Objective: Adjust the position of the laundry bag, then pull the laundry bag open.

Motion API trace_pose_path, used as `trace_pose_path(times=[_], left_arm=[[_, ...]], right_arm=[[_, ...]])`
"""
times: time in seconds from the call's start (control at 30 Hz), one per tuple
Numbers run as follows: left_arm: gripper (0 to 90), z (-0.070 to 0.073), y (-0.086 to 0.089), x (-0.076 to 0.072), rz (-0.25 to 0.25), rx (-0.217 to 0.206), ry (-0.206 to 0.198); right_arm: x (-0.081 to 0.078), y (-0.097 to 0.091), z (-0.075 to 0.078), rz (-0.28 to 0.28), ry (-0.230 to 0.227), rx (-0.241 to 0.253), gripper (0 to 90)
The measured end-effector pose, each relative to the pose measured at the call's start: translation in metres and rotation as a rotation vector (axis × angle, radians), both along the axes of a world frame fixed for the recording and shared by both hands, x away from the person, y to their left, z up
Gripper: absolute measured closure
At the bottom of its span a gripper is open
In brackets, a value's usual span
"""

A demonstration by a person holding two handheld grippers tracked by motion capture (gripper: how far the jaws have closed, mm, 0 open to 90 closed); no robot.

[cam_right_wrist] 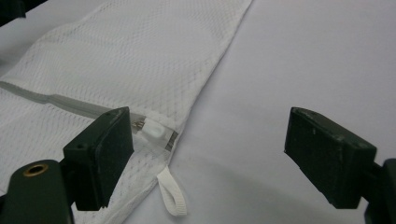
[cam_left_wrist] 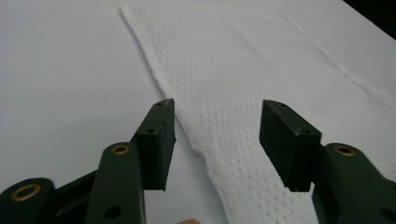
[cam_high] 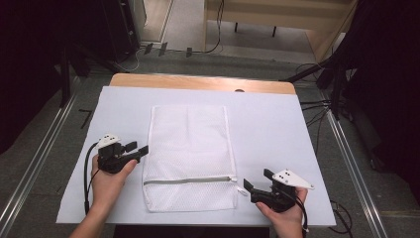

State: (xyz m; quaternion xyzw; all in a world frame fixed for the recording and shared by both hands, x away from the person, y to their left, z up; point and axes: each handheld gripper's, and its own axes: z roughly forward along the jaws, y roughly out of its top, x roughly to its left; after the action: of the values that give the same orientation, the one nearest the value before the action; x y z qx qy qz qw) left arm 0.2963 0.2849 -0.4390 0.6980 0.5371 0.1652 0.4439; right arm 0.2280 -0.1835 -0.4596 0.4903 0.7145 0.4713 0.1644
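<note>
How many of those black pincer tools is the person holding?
2. The left gripper sits open beside the left edge of the white mesh bag; the right gripper sits open by the bag's zipper end, near the right corner.

1 mesh bag (cam_high: 189, 156), 2 claws (cam_high: 137, 148) (cam_high: 253, 183), 1 table (cam_high: 277, 129).

Cut off by the left gripper view's lower and right edges, the white mesh bag (cam_left_wrist: 261, 93); hidden partly behind one black jaw in the right gripper view, its zipper pull (cam_right_wrist: 154, 131); too small to read in the high view.
</note>
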Motion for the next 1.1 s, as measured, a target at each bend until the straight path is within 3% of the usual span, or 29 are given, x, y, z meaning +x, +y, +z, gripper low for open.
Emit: trace_pose_path(times=[0.03,0.1,0.27,0.33,0.4,0.43,0.47,0.57,0.67,0.83,0.87,1.03,1.1], left_arm=[[45.7,0.007,0.000,-0.005,0.010,0.000,-0.031],[46.4,0.011,-0.002,-0.008,0.001,-0.015,-0.044],[53.8,0.014,-0.018,-0.014,-0.068,-0.030,-0.049],[59.0,0.013,-0.039,-0.017,-0.150,-0.049,-0.028],[63.2,0.012,-0.045,-0.017,-0.169,-0.045,-0.024],[65.2,0.008,-0.061,-0.019,-0.229,-0.055,-0.005],[66.6,0.008,-0.061,-0.019,-0.229,-0.055,-0.005],[70.1,-0.002,-0.085,-0.022,-0.304,-0.036,0.035],[74.0,-0.008,-0.097,-0.023,-0.343,-0.034,0.060],[79.0,-0.010,-0.112,-0.026,-0.381,-0.036,0.066],[80.6,-0.011,-0.115,-0.027,-0.391,-0.031,0.068],[81.0,-0.017,-0.133,-0.031,-0.435,-0.004,0.079],[80.7,-0.021,-0.138,-0.032,-0.446,0.009,0.082]], right_arm=[[0.001,0.002,-0.001,0.009,0.003,-0.004,16.0],[0.003,0.007,-0.004,0.018,0.012,-0.019,16.4],[0.005,0.012,-0.008,0.029,0.017,-0.029,22.9],[0.007,0.014,-0.010,0.026,0.022,-0.034,27.6],[0.007,0.015,-0.011,0.028,0.030,-0.027,30.5],[0.009,0.016,-0.014,0.041,0.035,-0.023,33.6],[0.009,0.016,-0.014,0.041,0.035,-0.023,33.6],[0.010,0.019,-0.019,0.060,0.042,-0.034,38.7],[0.011,0.022,-0.021,0.072,0.048,-0.046,41.9],[0.011,0.031,-0.024,0.115,0.066,-0.054,43.9],[0.010,0.039,-0.025,0.141,0.073,-0.080,43.8],[0.006,0.050,-0.027,0.133,0.079,-0.137,44.5],[0.004,0.051,-0.027,0.116,0.081,-0.132,44.2]])
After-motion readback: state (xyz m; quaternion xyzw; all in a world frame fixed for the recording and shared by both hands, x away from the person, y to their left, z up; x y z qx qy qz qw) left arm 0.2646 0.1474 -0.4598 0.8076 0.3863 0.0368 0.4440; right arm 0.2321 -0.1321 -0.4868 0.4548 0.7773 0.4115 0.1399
